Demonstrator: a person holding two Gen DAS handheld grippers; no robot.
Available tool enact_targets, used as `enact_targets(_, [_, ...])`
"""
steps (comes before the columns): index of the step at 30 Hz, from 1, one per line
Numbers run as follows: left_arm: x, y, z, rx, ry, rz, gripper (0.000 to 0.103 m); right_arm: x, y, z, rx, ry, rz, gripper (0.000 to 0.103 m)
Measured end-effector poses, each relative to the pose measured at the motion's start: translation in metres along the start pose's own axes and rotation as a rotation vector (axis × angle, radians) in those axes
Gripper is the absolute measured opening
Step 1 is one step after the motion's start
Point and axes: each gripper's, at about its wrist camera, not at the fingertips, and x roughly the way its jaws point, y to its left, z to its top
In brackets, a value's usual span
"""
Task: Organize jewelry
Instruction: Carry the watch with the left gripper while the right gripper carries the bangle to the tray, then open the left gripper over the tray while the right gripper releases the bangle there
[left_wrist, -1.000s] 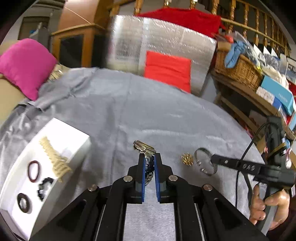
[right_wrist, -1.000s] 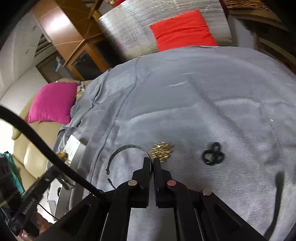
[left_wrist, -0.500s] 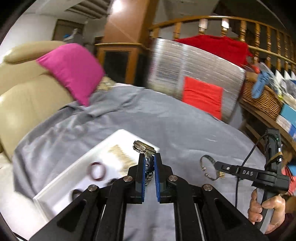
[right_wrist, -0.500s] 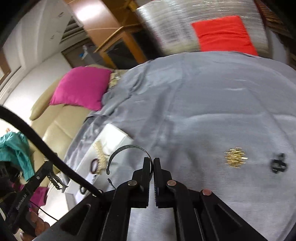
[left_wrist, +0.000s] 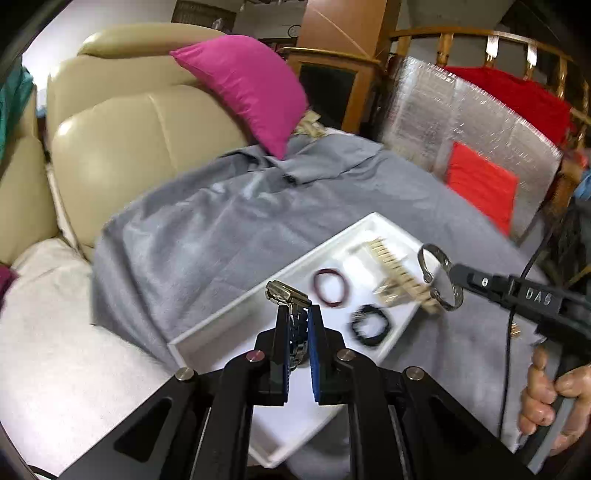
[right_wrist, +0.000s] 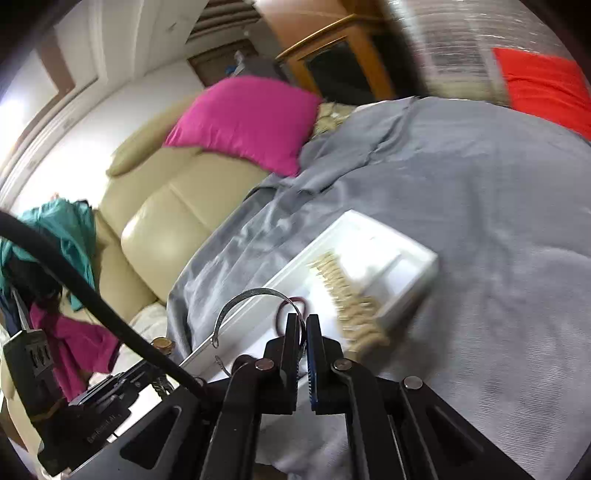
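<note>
My left gripper (left_wrist: 298, 314) is shut on a metal link watch (left_wrist: 290, 295) and holds it above the near end of a white tray (left_wrist: 207, 332). My right gripper (right_wrist: 302, 323) is shut on an open silver bangle (right_wrist: 247, 299), which also shows in the left wrist view (left_wrist: 437, 277), held over the tray's right edge. In the tray lie a dark red ring band (left_wrist: 330, 288), a black beaded bracelet (left_wrist: 369, 325) and a beige beaded piece (left_wrist: 399, 273).
The tray sits on a grey cloth (left_wrist: 221, 229) over a table. A beige sofa (left_wrist: 129, 147) with a pink cushion (left_wrist: 247, 88) stands to the left. A silver panel with a red cushion (left_wrist: 480, 184) stands behind.
Both grippers have swung left from the open cloth to over the white tray, carrying the watch and the bangle. The gold piece and black ring on the cloth have left view.
</note>
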Motion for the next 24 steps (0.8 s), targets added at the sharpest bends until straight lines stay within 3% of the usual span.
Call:
enact_targets(2, [0.004, 0.005, -0.005, 0.015, 0.011, 0.026, 0.009, 0.019, 0.013, -0.002, -0.025, 0.022, 0.002, 0.004])
enact_targets(7, [0.022, 0.009, -0.016, 0.020, 0.081, -0.002, 0.009, 0.054, 0.031, -0.012, -0.089, 0.078, -0.024, 0.004])
enact_targets(14, [0.042, 0.013, -0.028, 0.018, 0.153, 0.023, 0.009, 0.095, 0.034, -0.024, -0.128, 0.159, -0.079, 0.004])
enact_targets(24, [0.060, 0.017, -0.032, 0.000, 0.220, 0.018, 0.010, 0.119, 0.039, -0.024, -0.147, 0.190, -0.123, 0.008])
